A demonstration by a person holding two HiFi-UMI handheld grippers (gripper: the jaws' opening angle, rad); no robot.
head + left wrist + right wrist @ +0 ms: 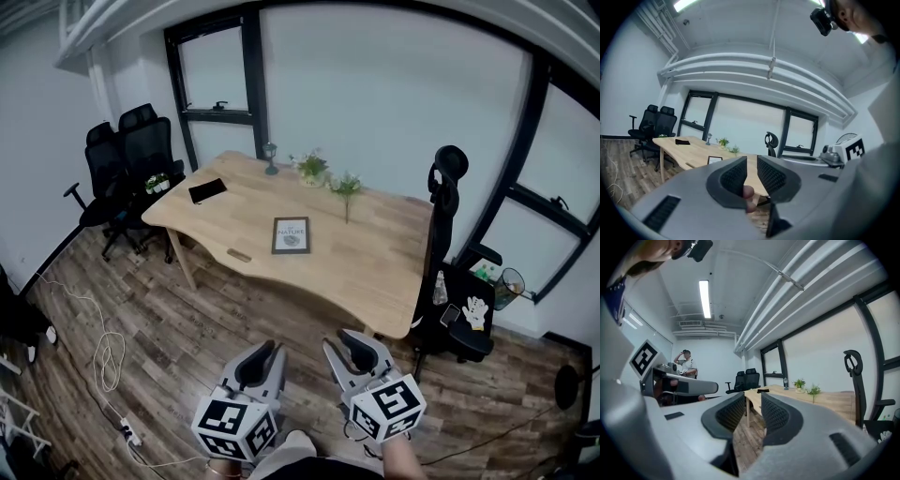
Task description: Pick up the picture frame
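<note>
The picture frame [291,235] lies flat in the middle of the light wooden table [384,272], dark-edged with a pale print. Both grippers hang low in the head view, well short of the table and over the wooden floor. My left gripper [267,354] has its jaws a little apart with no object between them. My right gripper [349,342] is also open and empty. In the left gripper view the frame [715,160] shows small on the table, left of the left gripper [751,168]. The right gripper [753,411] points along the table's near side.
Two black office chairs [131,159] stand at the table's left end, and another [450,187] at its right. A black tablet [207,190], a small lamp [271,150] and two plants [312,167] are on the table. Cables [108,356] lie on the floor. A person [685,363] stands behind.
</note>
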